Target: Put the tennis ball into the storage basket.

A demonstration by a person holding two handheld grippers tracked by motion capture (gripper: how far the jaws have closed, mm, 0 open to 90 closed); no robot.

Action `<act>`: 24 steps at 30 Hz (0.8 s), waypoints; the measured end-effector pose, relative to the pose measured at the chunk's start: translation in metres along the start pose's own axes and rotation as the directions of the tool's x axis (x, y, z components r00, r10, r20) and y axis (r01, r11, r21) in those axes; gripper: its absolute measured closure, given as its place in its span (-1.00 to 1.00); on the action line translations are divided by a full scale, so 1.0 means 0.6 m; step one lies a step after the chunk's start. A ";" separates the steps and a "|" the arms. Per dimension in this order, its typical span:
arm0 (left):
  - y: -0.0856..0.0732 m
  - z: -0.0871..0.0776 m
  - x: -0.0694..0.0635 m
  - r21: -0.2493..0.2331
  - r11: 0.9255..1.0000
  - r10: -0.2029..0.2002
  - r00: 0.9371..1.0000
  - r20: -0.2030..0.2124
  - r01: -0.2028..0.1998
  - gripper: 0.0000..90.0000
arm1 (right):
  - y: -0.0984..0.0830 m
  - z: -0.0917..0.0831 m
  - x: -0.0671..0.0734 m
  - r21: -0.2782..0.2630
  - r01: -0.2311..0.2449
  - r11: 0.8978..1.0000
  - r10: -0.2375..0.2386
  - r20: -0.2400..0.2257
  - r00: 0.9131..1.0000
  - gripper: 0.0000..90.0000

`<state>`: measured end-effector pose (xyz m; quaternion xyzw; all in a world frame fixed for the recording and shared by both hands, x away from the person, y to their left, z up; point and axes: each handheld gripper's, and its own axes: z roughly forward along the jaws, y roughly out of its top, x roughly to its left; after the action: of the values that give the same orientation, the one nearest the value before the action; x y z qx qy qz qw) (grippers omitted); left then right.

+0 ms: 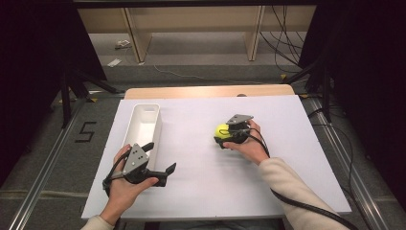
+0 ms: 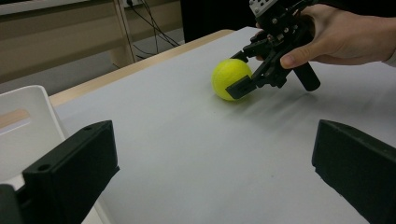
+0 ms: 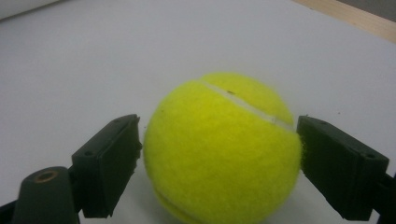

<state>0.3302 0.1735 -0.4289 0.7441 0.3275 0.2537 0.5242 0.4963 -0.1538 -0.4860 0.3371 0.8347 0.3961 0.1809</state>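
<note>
My right claw (image 1: pixel 225 137) brackets the tennis ball (image 1: pixel 222 131) mid-table, pads touching or nearly so, grip unclear, while my left claw (image 1: pixel 160 160) gapes beside the white bin (image 1: pixel 143 125), path unobstructed.

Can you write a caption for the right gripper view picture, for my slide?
The right gripper's two black jaws sit either side of a yellow tennis ball on the white table.

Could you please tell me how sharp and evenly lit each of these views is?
High view: bright white table, dark surroundings, everything fairly sharp. Left gripper view: tennis ball crisp with a soft shadow beneath; near jaws blurred. Right gripper view: the ball is close, slightly soft, evenly lit without glare.
</note>
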 end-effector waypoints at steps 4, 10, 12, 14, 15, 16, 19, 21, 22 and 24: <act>0.000 0.001 0.000 0.004 1.000 0.000 1.000 0.002 0.000 -1.00 | 0.000 0.005 0.001 0.008 -0.006 1.000 0.006 0.003 1.000 -0.57; 0.000 0.001 0.000 0.003 1.000 -0.001 1.000 0.002 0.001 -1.00 | 0.000 0.007 0.001 0.004 -0.017 1.000 0.017 0.010 1.000 -0.44; 0.000 0.001 0.000 0.001 1.000 -0.002 1.000 0.003 0.002 -1.00 | 0.000 0.008 0.001 0.001 -0.023 1.000 0.023 0.013 1.000 -0.43; 0.000 0.001 0.001 0.003 1.000 -0.002 1.000 0.003 0.002 -1.00 | 0.000 0.008 0.001 0.000 -0.015 1.000 0.015 0.012 1.000 -0.42; -0.001 0.001 0.001 0.003 1.000 -0.003 1.000 0.003 0.003 -1.00 | 0.000 0.008 0.000 -0.001 -0.014 1.000 0.014 0.012 1.000 -0.42; -0.001 0.001 0.001 0.003 1.000 -0.004 1.000 0.003 0.004 -1.00 | 0.000 0.008 0.000 0.001 -0.015 1.000 0.015 0.008 1.000 -0.42; 0.000 0.001 0.001 0.002 1.000 -0.003 1.000 0.005 0.003 -1.00 | 0.000 0.007 0.000 0.001 -0.014 1.000 0.014 0.011 1.000 -0.41; 0.000 0.001 0.001 0.002 1.000 -0.004 1.000 0.006 0.004 -1.00 | 0.001 0.006 0.000 -0.004 -0.010 1.000 0.010 0.011 1.000 -0.41; 0.000 0.000 0.001 0.002 1.000 -0.005 1.000 0.006 0.005 -1.00 | 0.002 0.005 0.000 -0.011 -0.014 1.000 0.014 0.007 1.000 -0.41; 0.000 0.000 0.001 0.002 1.000 -0.004 1.000 0.007 0.004 -1.00 | 0.005 0.002 0.000 -0.023 -0.011 1.000 0.011 0.007 1.000 -0.41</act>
<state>0.3307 0.1739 -0.4292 0.7448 0.3274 0.2498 0.5251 0.4981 -0.1518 -0.4843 0.3410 0.8276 0.4054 0.1854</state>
